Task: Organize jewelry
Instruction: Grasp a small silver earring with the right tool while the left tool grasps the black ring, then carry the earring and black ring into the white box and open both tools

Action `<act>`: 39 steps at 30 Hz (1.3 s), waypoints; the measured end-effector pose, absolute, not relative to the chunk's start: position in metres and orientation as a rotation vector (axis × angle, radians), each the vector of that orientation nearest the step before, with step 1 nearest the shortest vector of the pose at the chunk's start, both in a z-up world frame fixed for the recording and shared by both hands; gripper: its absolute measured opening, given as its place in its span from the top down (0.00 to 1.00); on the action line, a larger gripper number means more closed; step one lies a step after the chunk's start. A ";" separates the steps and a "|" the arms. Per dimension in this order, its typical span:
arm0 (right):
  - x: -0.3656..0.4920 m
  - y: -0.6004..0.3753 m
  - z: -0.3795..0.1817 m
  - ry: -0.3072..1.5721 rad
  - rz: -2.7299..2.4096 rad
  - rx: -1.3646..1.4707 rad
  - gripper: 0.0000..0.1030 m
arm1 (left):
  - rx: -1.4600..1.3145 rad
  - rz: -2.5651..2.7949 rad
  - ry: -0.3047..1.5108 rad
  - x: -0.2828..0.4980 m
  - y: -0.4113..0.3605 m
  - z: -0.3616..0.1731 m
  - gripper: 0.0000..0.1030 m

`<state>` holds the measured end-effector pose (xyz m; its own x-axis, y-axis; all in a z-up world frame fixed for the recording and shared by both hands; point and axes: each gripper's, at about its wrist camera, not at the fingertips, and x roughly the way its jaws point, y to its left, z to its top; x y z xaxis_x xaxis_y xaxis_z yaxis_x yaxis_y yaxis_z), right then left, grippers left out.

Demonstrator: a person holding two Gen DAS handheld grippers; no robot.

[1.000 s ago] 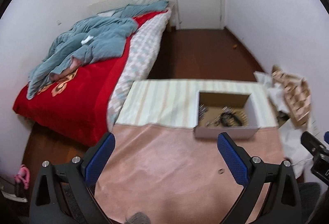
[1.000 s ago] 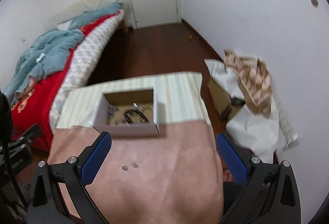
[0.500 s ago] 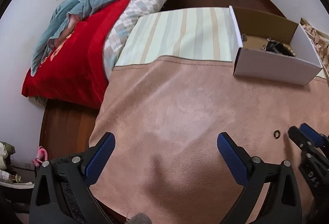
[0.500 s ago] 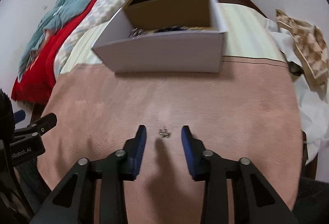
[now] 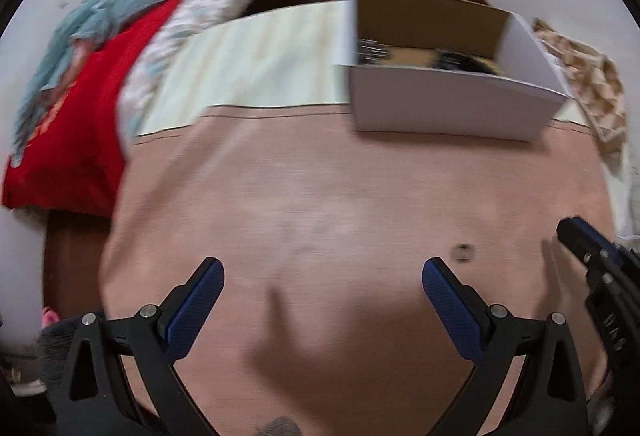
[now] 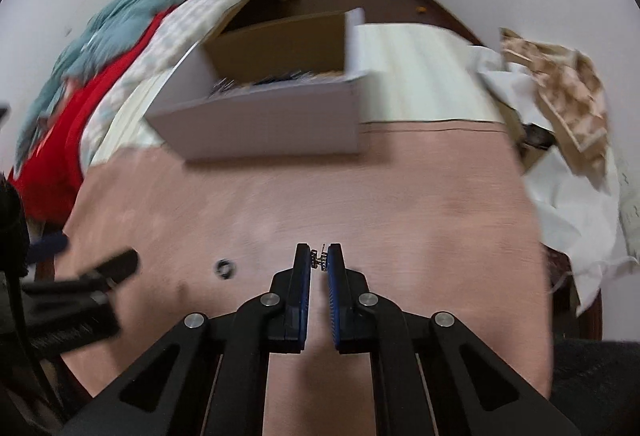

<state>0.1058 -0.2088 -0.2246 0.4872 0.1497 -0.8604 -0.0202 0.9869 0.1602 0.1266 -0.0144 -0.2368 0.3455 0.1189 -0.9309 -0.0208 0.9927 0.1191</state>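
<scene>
Hanging low over the pink cloth (image 5: 320, 196), the left gripper (image 5: 322, 278) keeps its blue pads wide apart with nothing between them, as half a second ago; since then the cloth has drawn closer. Left of the white box (image 5: 452, 108) lies the bed (image 5: 68, 116) with its red cover. The box sits on the seam where the pink cloth meets the striped cloth (image 5: 256, 64), and dark jewelry shows blurred inside it. Well in front of the box, a small dark ring (image 5: 464, 251) lies on the pink cloth, between the two grippers; it sat in the same spot before. Just right of the ring, the right gripper (image 6: 319, 263) has changed most: its pads, a gap apart half a second ago with a small metal piece (image 6: 319, 261) lying between them, are now closing on that piece, and its tips pinch it just above the cloth. Right of the box sits crumpled patterned paper (image 6: 568, 92).
</scene>
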 end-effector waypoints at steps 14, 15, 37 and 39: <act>0.094 -0.263 -0.222 1.057 -0.005 0.201 0.92 | 0.110 -0.105 1.256 0.137 -0.082 -0.258 0.55; 0.095 -0.262 -0.222 1.053 -0.005 0.202 0.92 | 0.110 -0.112 1.255 0.137 -0.084 -0.258 0.62; 0.113 -0.257 -0.172 0.952 0.075 0.258 0.91 | 0.036 -0.188 1.153 0.149 -0.075 -0.196 0.93; 0.130 -0.251 -0.161 0.934 0.115 0.282 0.91 | 0.007 -0.192 1.134 0.160 -0.066 -0.178 0.93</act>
